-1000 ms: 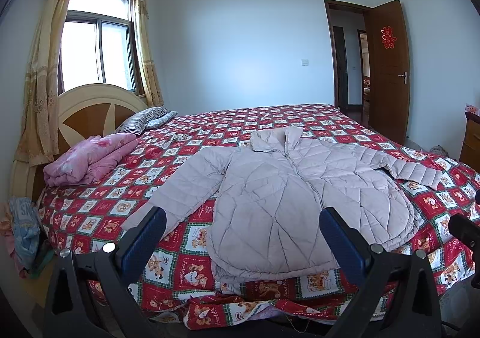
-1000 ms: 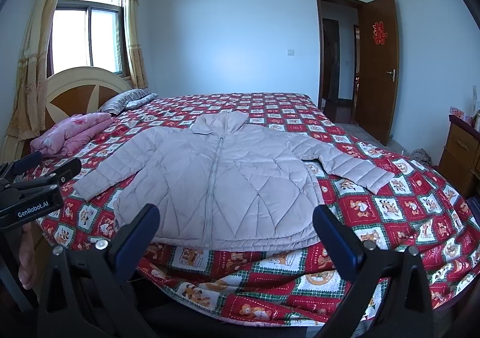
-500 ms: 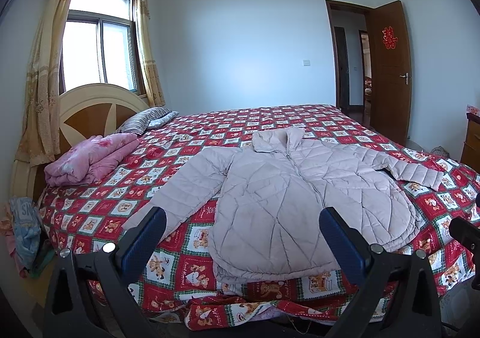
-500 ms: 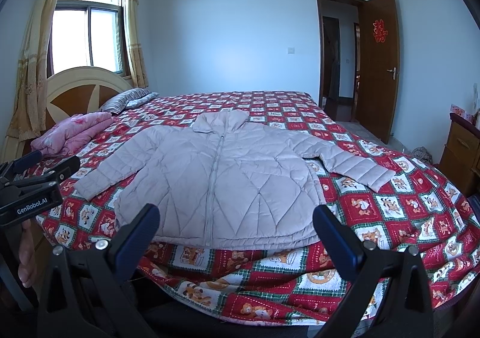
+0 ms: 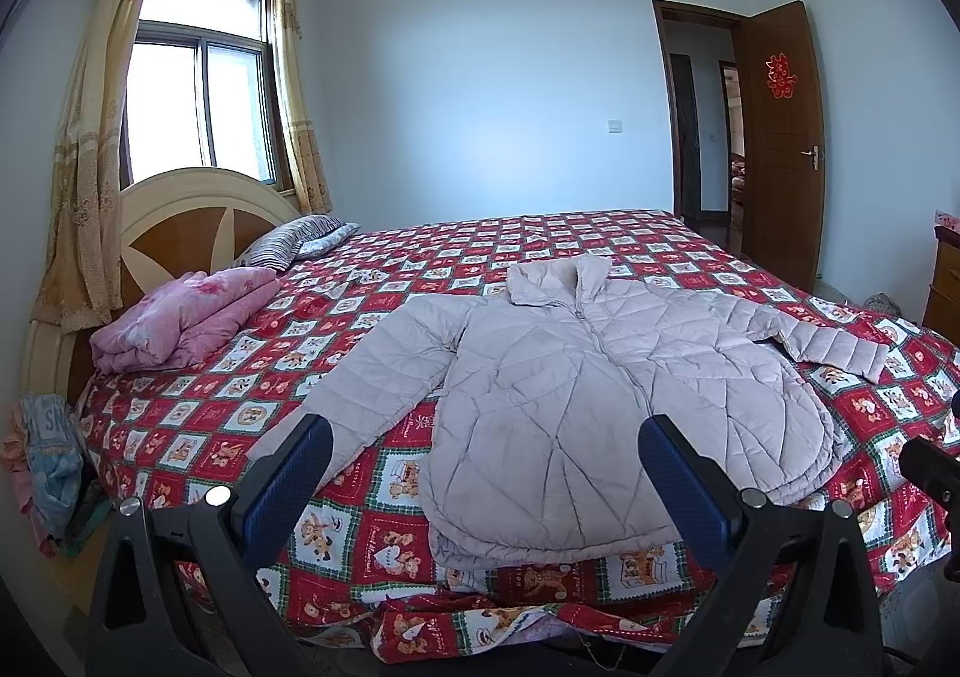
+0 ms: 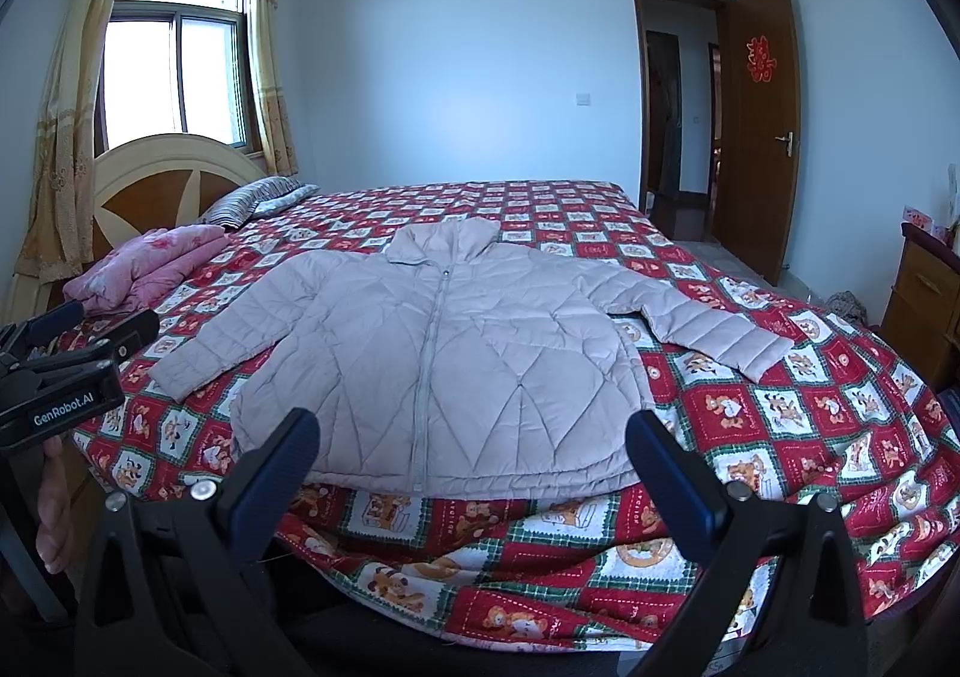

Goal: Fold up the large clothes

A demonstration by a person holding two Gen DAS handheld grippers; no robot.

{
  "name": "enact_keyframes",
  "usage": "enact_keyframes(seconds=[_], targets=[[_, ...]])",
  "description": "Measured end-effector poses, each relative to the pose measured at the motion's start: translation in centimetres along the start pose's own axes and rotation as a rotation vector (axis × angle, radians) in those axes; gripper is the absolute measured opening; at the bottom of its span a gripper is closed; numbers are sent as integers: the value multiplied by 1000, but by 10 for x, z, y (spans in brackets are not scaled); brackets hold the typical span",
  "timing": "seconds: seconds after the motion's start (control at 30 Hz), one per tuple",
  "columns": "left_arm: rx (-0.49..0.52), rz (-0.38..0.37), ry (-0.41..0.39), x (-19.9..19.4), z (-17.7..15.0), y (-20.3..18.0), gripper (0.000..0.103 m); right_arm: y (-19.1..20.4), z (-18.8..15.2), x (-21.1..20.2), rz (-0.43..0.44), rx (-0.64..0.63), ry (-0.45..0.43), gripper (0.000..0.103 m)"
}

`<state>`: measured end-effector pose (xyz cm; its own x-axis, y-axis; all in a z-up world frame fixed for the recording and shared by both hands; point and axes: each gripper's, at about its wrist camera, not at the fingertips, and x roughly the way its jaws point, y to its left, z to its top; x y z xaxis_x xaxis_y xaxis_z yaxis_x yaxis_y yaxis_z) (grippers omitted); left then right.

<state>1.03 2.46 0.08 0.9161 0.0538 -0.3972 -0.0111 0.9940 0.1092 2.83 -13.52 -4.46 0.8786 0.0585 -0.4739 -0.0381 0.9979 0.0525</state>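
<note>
While both grippers hang wide and empty at the bed's [image 6: 810,437] near edge, the quilted jacket [image 6: 456,353] lies flat at twelve o'clock. Send your left gripper [image 5: 486,473] to the ten o'clock sleeve [image 5: 372,377], pinching its cuff cleanly without catching bedspread.

Walls [image 5: 492,95]: pale blue, standing bare | Window [image 5: 198,107]: letting daylight in, curtains [image 5: 84,149] hanging open | Door [image 5: 780,137]: brown, standing open | Bed [image 5: 540,245]: wearing a red patchwork cover | Headboard [image 5: 180,221]: curving under the window | Dresser [image 6: 918,299]: sitting at right
</note>
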Motion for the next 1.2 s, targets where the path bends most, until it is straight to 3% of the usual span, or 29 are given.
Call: enact_keyframes(seconds=[0.23, 0.37, 0.53, 0.67, 0.9, 1.2], targets=[[-2, 17, 11, 9, -2, 0, 102, -1, -3, 8, 18, 5, 1, 103], [24, 54, -51, 19, -6, -1, 102, -19, -7, 30, 34, 55, 21, 103], [-12, 42, -56, 45, -14, 3, 102, -53, -13, 72, -45, 105, 49, 103], [-18, 34, 0, 83, -20, 0, 102, -86, -16, 100, -97, 163, 86, 103], [-5, 84, 67, 166, -9, -11, 102, -160, -12, 147, -226, 265, 169, 103], [39, 157, 78, 261, 17, -19, 102, -259, 10, 200, -341, 435, 242, 99]])
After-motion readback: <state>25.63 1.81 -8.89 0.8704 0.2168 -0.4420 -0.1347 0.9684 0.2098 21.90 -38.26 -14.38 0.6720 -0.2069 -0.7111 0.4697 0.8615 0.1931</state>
